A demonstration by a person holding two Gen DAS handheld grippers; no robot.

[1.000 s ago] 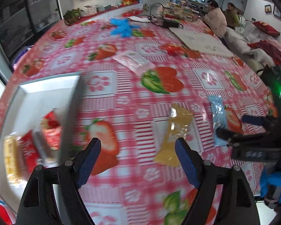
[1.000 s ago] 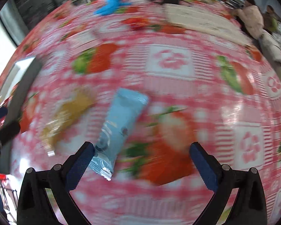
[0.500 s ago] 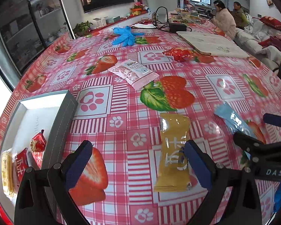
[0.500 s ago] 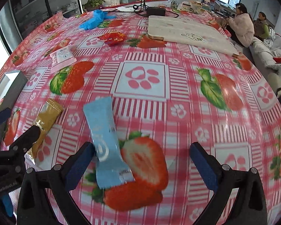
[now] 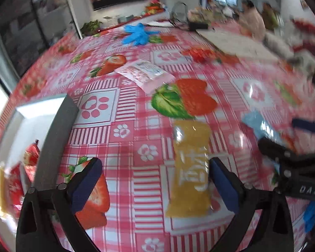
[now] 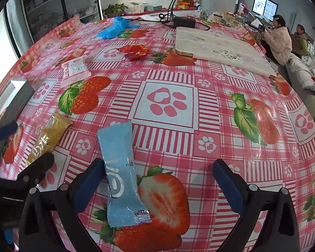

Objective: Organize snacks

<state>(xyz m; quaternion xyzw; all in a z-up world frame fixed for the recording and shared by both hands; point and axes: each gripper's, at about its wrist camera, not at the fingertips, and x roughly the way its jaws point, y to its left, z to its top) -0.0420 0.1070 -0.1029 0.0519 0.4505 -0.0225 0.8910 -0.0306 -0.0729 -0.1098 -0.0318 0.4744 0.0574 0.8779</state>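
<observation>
Left gripper (image 5: 154, 181) fingers spread, yellow snack packet (image 5: 190, 168) between them, grey tray (image 5: 52, 138) at left

Glossy plastic tablecloth (image 6: 168, 79), shiny foil-like blue snack wrapper (image 6: 119, 174)

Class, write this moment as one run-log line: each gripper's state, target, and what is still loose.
left gripper: open, over yellow packet | right gripper: open, over blue packet | loose: pink packet, red packet
</observation>
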